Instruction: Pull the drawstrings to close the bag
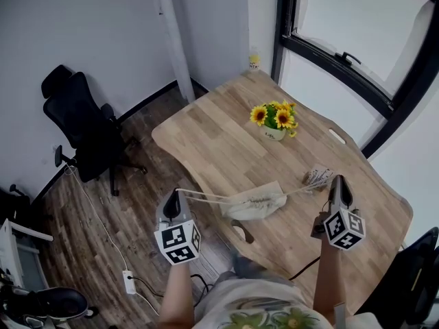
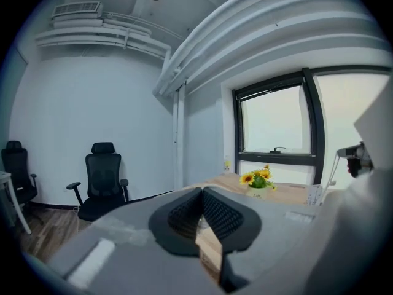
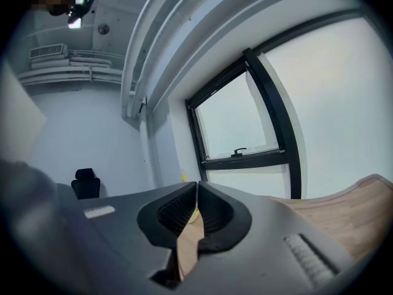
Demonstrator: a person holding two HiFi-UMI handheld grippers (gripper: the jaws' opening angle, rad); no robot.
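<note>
My left tongs (image 1: 175,193) pinch the left drawstring (image 1: 206,197), my right tongs (image 1: 337,179) the right drawstring (image 1: 302,190), both stretched from the bag (image 1: 257,205) mid-frame on the tabletop (image 1: 206,136).

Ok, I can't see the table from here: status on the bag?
Left gripper and right gripper shut, each on a drawstring, lines taut. Drawstring bag on table, mouth looks gathered. Sunflower pot well clear.

The left hand-held gripper (image 1: 173,196) and right hand-held gripper (image 1: 337,182) were grey, bearing black-and-white marker cubes (image 1: 178,242); a pale, flower-printed shirt (image 1: 254,312) showed at six o'clock.
</note>
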